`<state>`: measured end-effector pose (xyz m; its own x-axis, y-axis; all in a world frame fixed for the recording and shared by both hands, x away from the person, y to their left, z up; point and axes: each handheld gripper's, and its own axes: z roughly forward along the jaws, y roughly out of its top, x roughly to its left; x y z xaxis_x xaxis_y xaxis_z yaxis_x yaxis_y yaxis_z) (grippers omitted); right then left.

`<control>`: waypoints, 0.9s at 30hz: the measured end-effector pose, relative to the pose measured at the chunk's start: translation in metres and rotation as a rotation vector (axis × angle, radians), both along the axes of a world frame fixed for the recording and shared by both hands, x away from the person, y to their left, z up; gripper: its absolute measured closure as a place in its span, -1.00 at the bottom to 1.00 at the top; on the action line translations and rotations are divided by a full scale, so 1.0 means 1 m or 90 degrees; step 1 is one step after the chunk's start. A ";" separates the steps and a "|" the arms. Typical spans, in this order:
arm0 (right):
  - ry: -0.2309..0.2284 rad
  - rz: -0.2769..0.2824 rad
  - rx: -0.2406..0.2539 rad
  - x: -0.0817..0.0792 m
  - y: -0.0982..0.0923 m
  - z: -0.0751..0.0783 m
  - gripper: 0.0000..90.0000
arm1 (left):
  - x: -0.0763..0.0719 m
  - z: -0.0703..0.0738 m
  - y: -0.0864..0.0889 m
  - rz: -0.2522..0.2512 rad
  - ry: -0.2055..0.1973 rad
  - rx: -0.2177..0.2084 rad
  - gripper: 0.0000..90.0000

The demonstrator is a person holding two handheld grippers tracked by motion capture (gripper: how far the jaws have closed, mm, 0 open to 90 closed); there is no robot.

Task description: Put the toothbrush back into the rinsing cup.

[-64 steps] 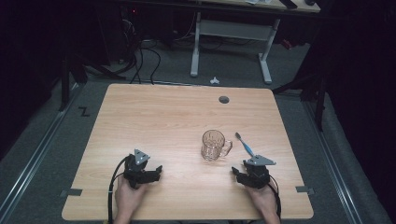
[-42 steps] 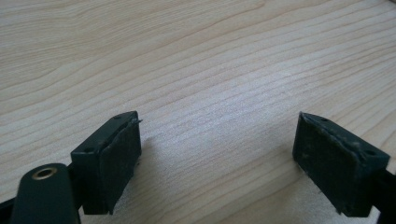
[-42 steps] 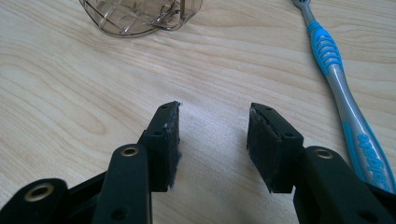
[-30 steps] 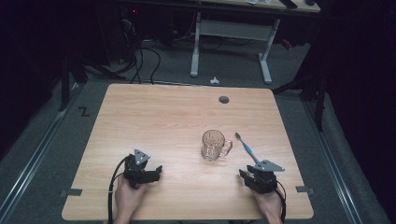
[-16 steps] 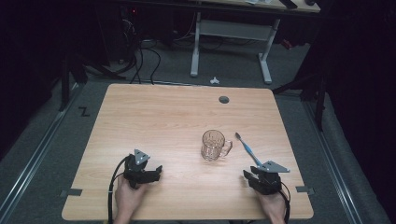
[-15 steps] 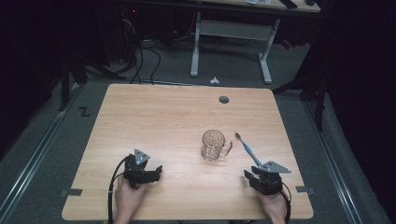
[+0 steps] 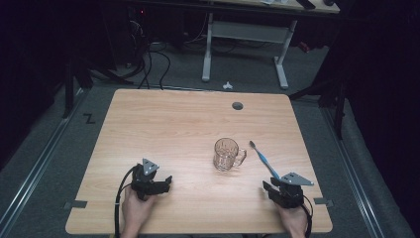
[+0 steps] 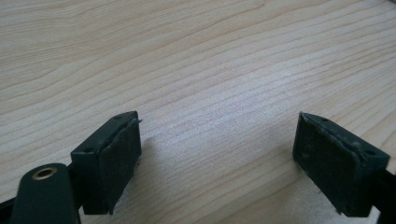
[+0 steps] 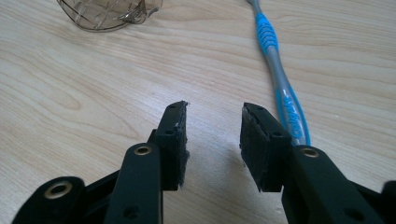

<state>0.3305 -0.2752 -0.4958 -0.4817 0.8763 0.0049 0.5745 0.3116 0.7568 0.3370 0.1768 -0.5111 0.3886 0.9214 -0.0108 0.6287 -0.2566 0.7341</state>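
Note:
A clear glass mug [image 7: 228,154] stands right of the table's middle, its handle turned to the right. Just right of it a blue and grey toothbrush [image 7: 262,158] lies flat on the wood, head pointing away. My right gripper [image 7: 272,189] rests near the front right, just short of the brush's handle end. In the right gripper view its jaws [image 9: 212,112] stand narrowly open over bare wood, with the toothbrush [image 9: 281,88] just outside the right jaw and the mug [image 9: 107,14] at top left. My left gripper [image 7: 162,182] sits at the front left, its jaws [image 8: 217,128] wide open with nothing between them.
The light wooden table [image 7: 163,124] has a round cable hole [image 7: 237,105] near its far edge. Beyond it, desk legs [image 7: 280,59] and cables [image 7: 148,59] stand on the dark floor. Both hands lie close to the table's front edge.
My right gripper has drawn back toward the front edge and a little to the right, away from the mug. The left gripper, mug and toothbrush have stayed put.

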 end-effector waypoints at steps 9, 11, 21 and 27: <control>-0.009 -0.015 0.000 0.002 -0.011 0.007 0.37 | 0.000 0.000 0.000 0.000 0.000 0.000 -0.65; -0.009 -0.020 0.002 0.003 -0.013 0.008 0.38 | 0.000 0.000 0.000 0.000 0.000 0.000 -0.65; -0.008 -0.025 -0.007 0.014 -0.019 0.016 0.38 | 0.000 0.000 0.000 0.000 0.000 0.000 -0.65; -0.006 -0.019 -0.013 0.024 -0.019 0.021 0.39 | 0.000 0.000 0.000 0.000 0.000 0.000 -0.65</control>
<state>0.3541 -0.2944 -0.4749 -0.4551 0.8903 -0.0176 0.5765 0.3097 0.7561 0.3370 0.1768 -0.5111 0.3886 0.9213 -0.0103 0.6285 -0.2569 0.7341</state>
